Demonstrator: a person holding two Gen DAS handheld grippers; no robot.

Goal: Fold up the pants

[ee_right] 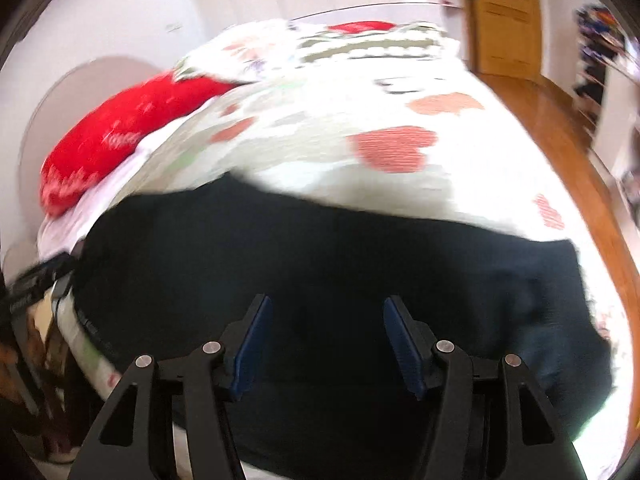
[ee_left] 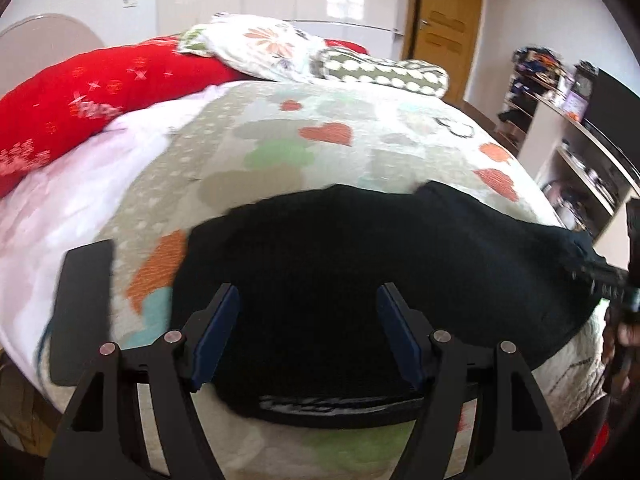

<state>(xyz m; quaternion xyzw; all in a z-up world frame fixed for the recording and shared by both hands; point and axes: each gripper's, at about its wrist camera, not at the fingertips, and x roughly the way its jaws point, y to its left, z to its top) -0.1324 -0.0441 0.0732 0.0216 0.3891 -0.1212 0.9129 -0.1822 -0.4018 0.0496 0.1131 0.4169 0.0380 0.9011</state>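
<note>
The black pants [ee_left: 360, 272] lie spread on the bed's heart-print cover [ee_left: 320, 136], from 6 to 3 o'clock. Left gripper [ee_left: 308, 336] and right gripper [ee_right: 326, 346] hover above them, fingers wide apart, holding nothing.

A bed [ee_left: 360, 120] with a pale heart-patterned quilt carries dark black pants [ee_left: 360, 272] spread flat, a red pillow [ee_left: 100, 92], and floral pillows [ee_left: 272, 48].

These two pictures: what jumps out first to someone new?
The black pants spread across the near end of the bed catch the eye, framed by each open hand-held gripper, left and right. Next, the bright red pillow at the bed's far left.
</note>
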